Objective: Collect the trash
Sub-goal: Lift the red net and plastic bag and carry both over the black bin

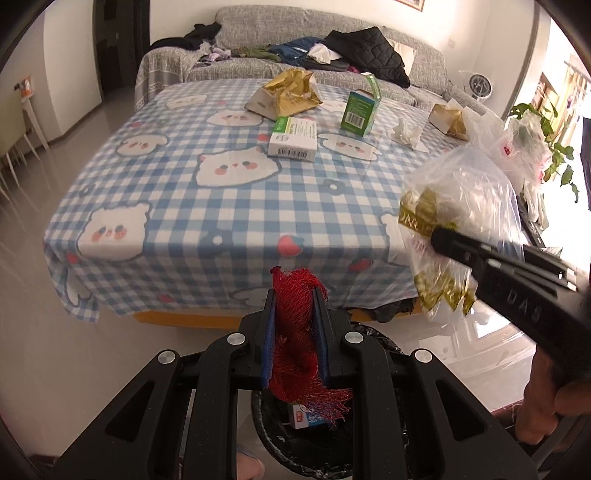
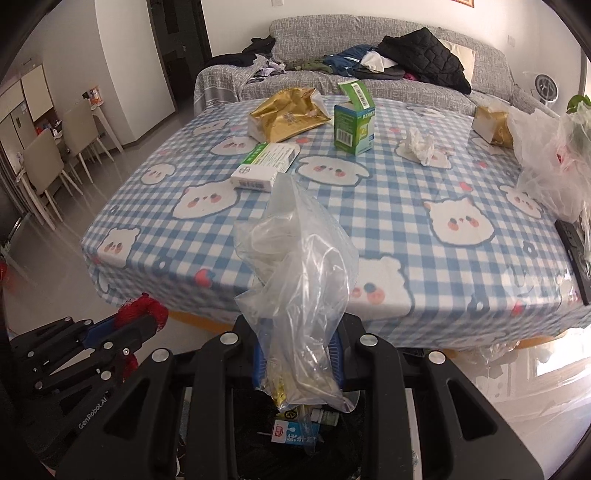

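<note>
A: Left wrist view. What does the left gripper hold?

B: A red net, pinched between its blue pads, jaws narrow. The net's frayed end hangs over a black bin on the floor below; a small carton lies in the bin.

A: And at the right of this view?

B: The right gripper, seen from the side, jaws clamped on a clear bag with gold wrappers inside. A hand grips its handle at the lower right.

A: What is left on the table?

B: On the blue checked cloth: a gold packet, a flat white box just in front of it, an upright green box with its flap open, a crumpled tissue, a tissue pack near the right edge. A sofa strewn with clothes stands behind.

A: Right wrist view. The right gripper?

B: Jaws narrow, closed on the clear bag, which stands up between the pads; its lower end hangs over the bin, above the carton.

A: And the left gripper?

B: At the lower left, closed on the net. The gold packet, white box, green box and tissue lie on the cloth, well apart from both grippers.
</note>
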The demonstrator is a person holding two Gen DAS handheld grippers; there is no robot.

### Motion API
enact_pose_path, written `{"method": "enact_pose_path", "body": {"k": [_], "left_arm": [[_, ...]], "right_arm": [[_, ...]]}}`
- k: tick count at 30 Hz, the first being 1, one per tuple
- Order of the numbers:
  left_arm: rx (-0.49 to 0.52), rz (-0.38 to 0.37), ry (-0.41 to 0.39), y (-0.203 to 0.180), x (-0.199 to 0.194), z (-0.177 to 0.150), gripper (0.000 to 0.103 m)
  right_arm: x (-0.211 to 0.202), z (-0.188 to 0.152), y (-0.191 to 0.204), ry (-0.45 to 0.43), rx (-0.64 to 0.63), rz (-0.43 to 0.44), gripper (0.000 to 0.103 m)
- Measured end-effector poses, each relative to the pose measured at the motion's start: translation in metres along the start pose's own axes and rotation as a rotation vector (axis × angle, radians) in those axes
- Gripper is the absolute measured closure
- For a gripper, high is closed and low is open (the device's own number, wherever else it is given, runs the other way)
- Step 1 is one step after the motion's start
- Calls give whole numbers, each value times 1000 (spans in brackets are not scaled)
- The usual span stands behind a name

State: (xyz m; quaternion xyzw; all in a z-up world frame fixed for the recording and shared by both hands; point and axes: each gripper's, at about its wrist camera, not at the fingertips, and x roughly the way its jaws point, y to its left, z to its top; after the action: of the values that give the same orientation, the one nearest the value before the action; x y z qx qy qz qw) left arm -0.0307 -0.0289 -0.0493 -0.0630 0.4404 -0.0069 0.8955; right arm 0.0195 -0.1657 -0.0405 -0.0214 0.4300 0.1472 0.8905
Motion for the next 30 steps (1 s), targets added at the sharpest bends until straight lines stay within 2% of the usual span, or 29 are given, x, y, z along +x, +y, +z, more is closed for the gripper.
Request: {"method": "enact_pose_path", "body": {"k": [16, 21, 30], "left_arm": [[-55, 12, 92, 9, 33, -59, 86], [-85, 18, 132, 12, 54, -77, 86], [-65, 30, 190, 1, 98, -105, 86]], "right_arm": [[21, -69, -2, 68, -2, -52, 78], [51, -95, -14, 110, 5, -82, 78], [87, -126, -37, 173, 43, -100, 78]]}}
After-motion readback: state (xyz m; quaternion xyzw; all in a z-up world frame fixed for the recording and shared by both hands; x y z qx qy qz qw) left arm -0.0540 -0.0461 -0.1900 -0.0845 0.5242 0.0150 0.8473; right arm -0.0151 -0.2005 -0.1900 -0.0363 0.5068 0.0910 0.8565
